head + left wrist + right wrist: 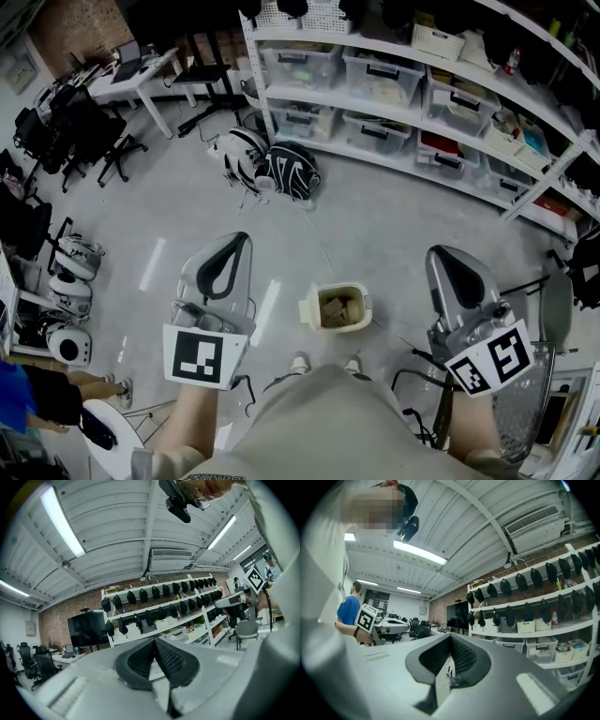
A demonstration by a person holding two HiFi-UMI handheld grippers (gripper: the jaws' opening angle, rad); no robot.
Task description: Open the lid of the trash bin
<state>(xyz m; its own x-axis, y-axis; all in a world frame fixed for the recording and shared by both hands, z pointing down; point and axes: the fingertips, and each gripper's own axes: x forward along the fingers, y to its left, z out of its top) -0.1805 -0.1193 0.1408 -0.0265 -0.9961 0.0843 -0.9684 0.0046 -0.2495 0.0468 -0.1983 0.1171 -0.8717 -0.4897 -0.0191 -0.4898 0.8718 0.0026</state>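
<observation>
A small cream trash bin [339,307] stands on the grey floor just ahead of my feet. Its top shows brownish contents, and a cream flap sticks out at its left side. My left gripper [240,240] is held left of the bin and above it, jaws closed tip to tip with nothing between them. My right gripper [439,255] is held to the bin's right, also shut and empty. In the left gripper view the left gripper [154,640] points up at shelves and ceiling, and the bin is out of sight. The right gripper [451,635] shows the same in its own view.
Long white shelves [394,84] with plastic boxes run along the back and right. Two black-and-white bags [272,169] lie on the floor ahead. Office chairs [89,141] and white gear [70,272] stand at left. A mesh chair [525,394] is close at my right. A person in blue [19,394] is at lower left.
</observation>
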